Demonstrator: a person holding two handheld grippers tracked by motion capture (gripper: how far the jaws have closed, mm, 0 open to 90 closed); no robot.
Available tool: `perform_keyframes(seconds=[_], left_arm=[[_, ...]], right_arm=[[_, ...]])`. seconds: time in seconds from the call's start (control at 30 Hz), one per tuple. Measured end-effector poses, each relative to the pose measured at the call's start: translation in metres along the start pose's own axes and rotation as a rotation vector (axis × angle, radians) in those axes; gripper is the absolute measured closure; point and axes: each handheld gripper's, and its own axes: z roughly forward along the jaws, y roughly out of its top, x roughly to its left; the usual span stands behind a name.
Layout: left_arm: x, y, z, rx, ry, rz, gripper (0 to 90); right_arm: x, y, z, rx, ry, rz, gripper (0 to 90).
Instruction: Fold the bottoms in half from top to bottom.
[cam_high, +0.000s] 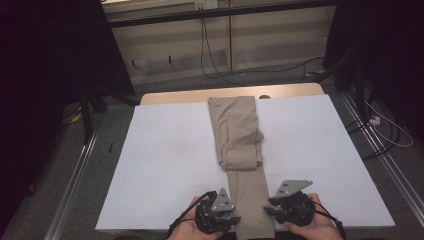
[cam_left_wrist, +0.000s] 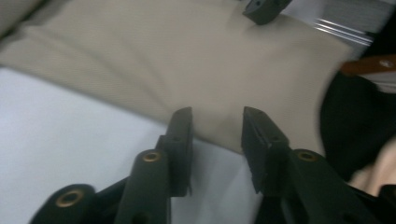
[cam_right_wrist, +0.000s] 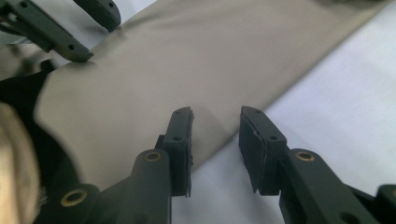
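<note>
A pair of beige trousers (cam_high: 239, 135) lies lengthwise down the middle of the white table (cam_high: 165, 155), its far part folded back on itself, one leg running to the near edge. My left gripper (cam_high: 235, 218) is at the left edge of that leg, near the table's front. My right gripper (cam_high: 268, 210) is at the leg's right edge. In the left gripper view the left gripper (cam_left_wrist: 215, 122) stands open over the fabric's (cam_left_wrist: 196, 60) edge. In the right gripper view the right gripper (cam_right_wrist: 215, 120) is open too, its jaws straddling the cloth's (cam_right_wrist: 196, 70) edge.
The table's wooden far rim (cam_high: 230, 93) shows behind the white sheet. Metal rails (cam_high: 75, 175) run along both sides on the grey floor, with cables (cam_high: 385, 130) at the right. White sheet lies bare on both sides of the trousers.
</note>
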Motion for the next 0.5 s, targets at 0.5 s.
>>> perform_keyframes(seconds=[0.5], left_arm=[[0.003,-0.004,-0.016,0.015,-0.013,-0.055,90.0]], right_arm=[[0.007,-0.003,-0.001,-0.024,0.063,0.041,90.0]])
